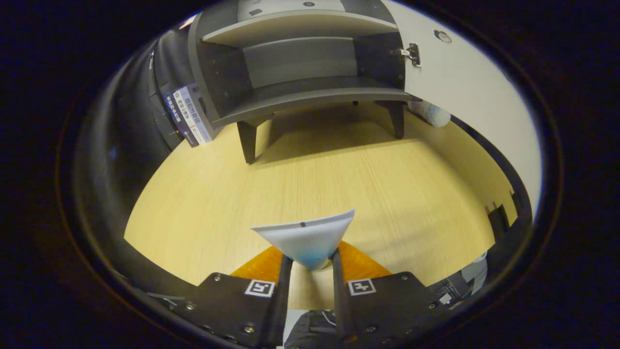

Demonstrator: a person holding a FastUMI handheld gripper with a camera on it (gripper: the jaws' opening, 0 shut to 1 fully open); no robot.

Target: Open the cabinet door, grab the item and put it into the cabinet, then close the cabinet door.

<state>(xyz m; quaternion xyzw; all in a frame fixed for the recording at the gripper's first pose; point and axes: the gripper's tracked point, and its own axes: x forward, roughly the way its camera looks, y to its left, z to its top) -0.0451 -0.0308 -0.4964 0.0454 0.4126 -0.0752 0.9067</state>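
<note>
My gripper (310, 261) is shut on a flat white item with a pale blue lower part (310, 240), held between both fingers and lifted above the wooden table (339, 174). Beyond the fingers stands a dark grey cabinet (300, 92) on short legs, its white door (465, 92) swung open to the right on a metal hinge (411, 53). The lower shelf inside (310, 92) looks bare, and a second shelf (290, 26) sits above it.
Several books (189, 114) lean against the cabinet's left side. A white fluffy object (431, 114) lies behind the open door near the cabinet's right leg. Dark items (499, 218) stand at the table's right edge.
</note>
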